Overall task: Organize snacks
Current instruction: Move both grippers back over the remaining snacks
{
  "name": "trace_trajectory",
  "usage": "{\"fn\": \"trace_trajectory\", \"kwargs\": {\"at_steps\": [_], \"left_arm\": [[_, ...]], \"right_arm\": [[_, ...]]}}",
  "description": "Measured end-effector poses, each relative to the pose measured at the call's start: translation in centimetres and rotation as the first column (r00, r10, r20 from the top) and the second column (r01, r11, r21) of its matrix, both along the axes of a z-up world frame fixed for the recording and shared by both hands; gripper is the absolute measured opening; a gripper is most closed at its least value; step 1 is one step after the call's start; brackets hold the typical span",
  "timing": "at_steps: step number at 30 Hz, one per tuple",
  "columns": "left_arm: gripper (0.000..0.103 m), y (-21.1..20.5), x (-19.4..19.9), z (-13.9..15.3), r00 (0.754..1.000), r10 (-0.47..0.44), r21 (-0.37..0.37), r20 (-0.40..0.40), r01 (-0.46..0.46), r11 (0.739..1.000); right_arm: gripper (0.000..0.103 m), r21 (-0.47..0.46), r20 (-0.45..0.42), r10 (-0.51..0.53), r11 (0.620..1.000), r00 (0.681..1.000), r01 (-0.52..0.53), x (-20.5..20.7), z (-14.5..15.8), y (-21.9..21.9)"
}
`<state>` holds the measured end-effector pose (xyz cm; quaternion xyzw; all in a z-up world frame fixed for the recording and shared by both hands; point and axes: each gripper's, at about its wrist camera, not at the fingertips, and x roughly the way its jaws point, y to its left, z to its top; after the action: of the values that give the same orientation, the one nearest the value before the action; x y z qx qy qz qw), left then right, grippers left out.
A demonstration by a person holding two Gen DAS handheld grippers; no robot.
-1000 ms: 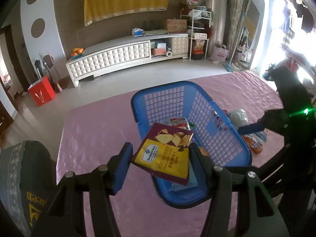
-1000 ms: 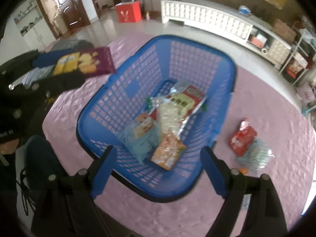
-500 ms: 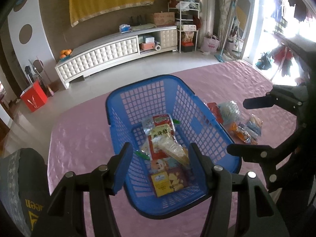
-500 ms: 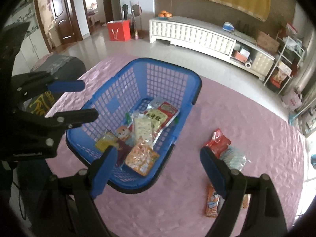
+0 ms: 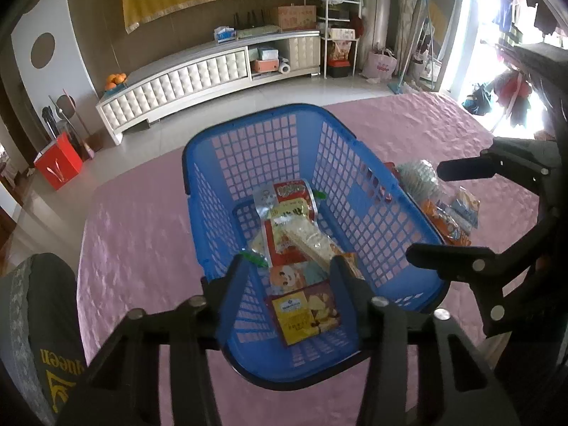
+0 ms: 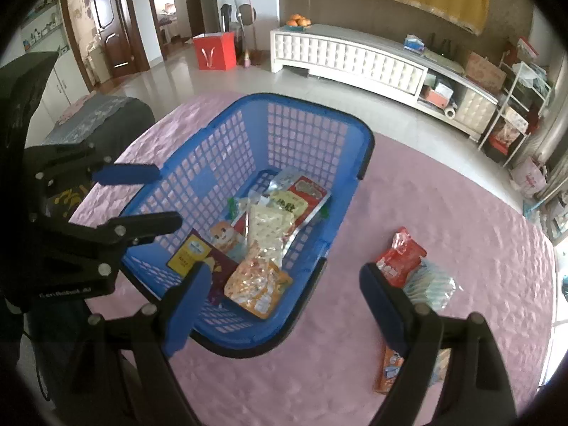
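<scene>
Pink quilted cloth covers the counter (image 5: 135,234), with a white sideboard (image 5: 198,81) and a red box (image 6: 214,51) on the tiled floor beyond it. A blue basket (image 5: 340,163) stands on the counter directly ahead of both grippers.

Left gripper (image 5: 289,277): jaws spread apart, nothing between them. It hangs over the near end of the basket. Just below and ahead of its fingertips lies a purple-and-yellow chip packet (image 5: 305,312), flat on the basket floor. Farther ahead of it lie a cartoon-printed pouch (image 5: 294,271), a clear bag of pale crackers (image 5: 309,238) and a red-and-yellow packet (image 5: 291,198) (partly overlapped by one another).

Right gripper (image 6: 280,294): jaws spread wide, released, nothing held. Its left finger sits over the basket's near rim, beside an orange snack bag (image 6: 257,289) inside; its right finger is outside the basket, over the cloth. Ahead of that right finger, on the counter, lie a red packet (image 6: 401,255) and a clear blue-tinted bag (image 6: 431,285), touching each other. Below the same finger lies an orange packet (image 6: 390,369), partly hidden by it.
</scene>
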<state>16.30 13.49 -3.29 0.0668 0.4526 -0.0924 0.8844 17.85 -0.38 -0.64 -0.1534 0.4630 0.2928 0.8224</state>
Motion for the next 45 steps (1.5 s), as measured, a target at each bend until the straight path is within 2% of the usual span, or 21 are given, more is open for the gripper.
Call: {"fn": "trace_trajectory", "kwargs": {"at_steps": [9,10,11,15,17,27,37,42,45], "left_arm": [[0.045,0.0,-0.9,0.7,1.000,0.023,-0.044,0.001,-0.023,0.999],[0.048,-0.3,-1.0,0.9,1.000,0.027,-0.046,0.002,-0.027,0.999],[0.055,-0.5,-1.1,1.2,1.000,0.029,-0.048,0.004,-0.029,0.998],[0.062,-2.0,-1.5,2.3,0.999,0.011,-0.042,0.030,-0.010,0.999],[0.069,-3.0,-1.6,2.7,0.999,-0.005,-0.033,0.045,0.007,0.999],[0.075,-8.5,-0.7,4.2,0.996,-0.025,-0.029,0.082,0.027,0.999],[0.077,-15.0,0.8,5.0,0.992,-0.058,0.008,0.116,0.057,0.998],[0.077,-17.8,1.9,3.7,0.995,-0.060,0.016,0.085,0.059,0.998],[0.077,-18.9,2.9,2.3,0.999,-0.019,0.020,0.044,0.018,1.000]], "right_arm": [[0.089,0.015,0.010,-0.024,1.000,1.000,0.024,-0.3,0.6,-0.7],[0.088,0.019,0.015,-0.028,0.999,1.000,0.027,-0.3,0.8,-1.0],[0.089,0.023,0.018,-0.031,0.999,0.999,0.031,-0.4,0.9,-1.3],[0.089,0.041,0.032,-0.046,0.998,0.998,0.045,-0.6,1.7,-2.8],[0.089,0.048,0.036,-0.058,0.997,0.998,0.056,-0.6,2.0,-3.7],[0.089,0.062,0.072,-0.143,0.988,0.987,0.139,-0.1,3.8,-10.0],[0.089,0.107,0.052,-0.245,0.965,0.968,0.239,1.4,3.9,-15.9],[0.089,0.120,0.012,-0.280,0.953,0.960,0.277,2.3,2.8,-18.1],[0.089,0.113,-0.006,-0.293,0.950,0.956,0.291,2.9,1.8,-19.5]]}}
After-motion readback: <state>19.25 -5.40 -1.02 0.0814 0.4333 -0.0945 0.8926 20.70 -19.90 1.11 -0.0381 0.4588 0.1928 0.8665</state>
